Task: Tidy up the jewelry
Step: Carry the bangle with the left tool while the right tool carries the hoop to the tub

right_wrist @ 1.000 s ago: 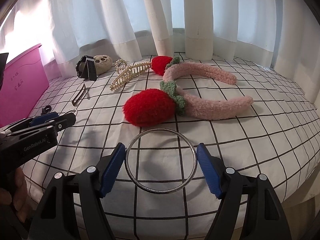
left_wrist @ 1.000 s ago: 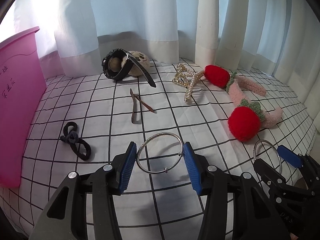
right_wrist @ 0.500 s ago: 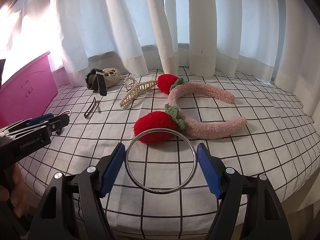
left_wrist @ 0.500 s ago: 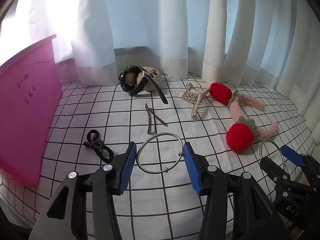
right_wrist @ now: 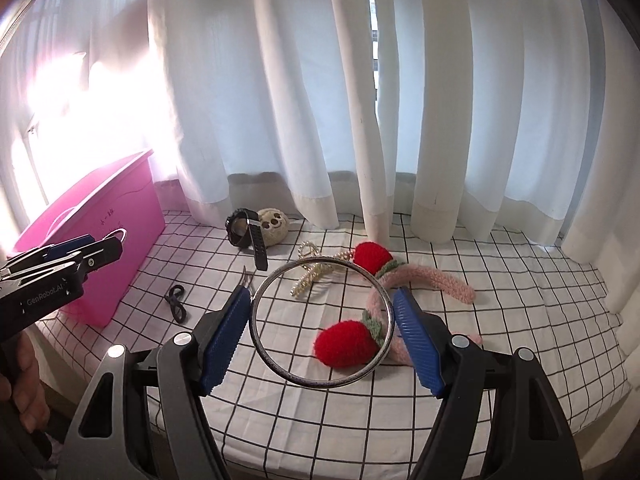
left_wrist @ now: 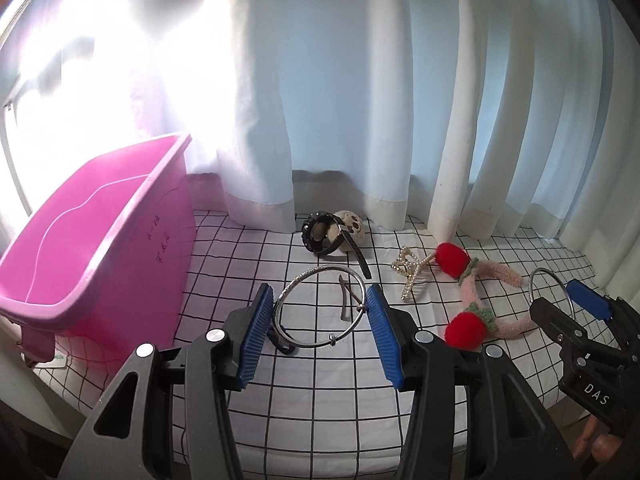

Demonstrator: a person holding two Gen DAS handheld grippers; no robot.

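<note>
My left gripper (left_wrist: 319,320) is shut on a thin silver bangle with a clasp (left_wrist: 308,276) and holds it above the checked cloth. My right gripper (right_wrist: 322,320) is shut on a plain silver bangle (right_wrist: 280,368), also lifted. The pink bin (left_wrist: 100,236) stands at the left; it also shows in the right wrist view (right_wrist: 100,232). On the cloth lie a black watch (left_wrist: 328,236), a pearl hair claw (right_wrist: 316,272), a brown hair clip (left_wrist: 346,300), a black hair tie (right_wrist: 176,302) and a pink headband with red strawberries (right_wrist: 420,280).
A beige skull-like ball (right_wrist: 274,226) sits behind the watch. White curtains (left_wrist: 360,100) hang along the back. The cloth's front edge (right_wrist: 360,456) drops off close to the grippers.
Both grippers have risen and pulled back with their bangles. The left view now looks down into the pink bin's open top.
</note>
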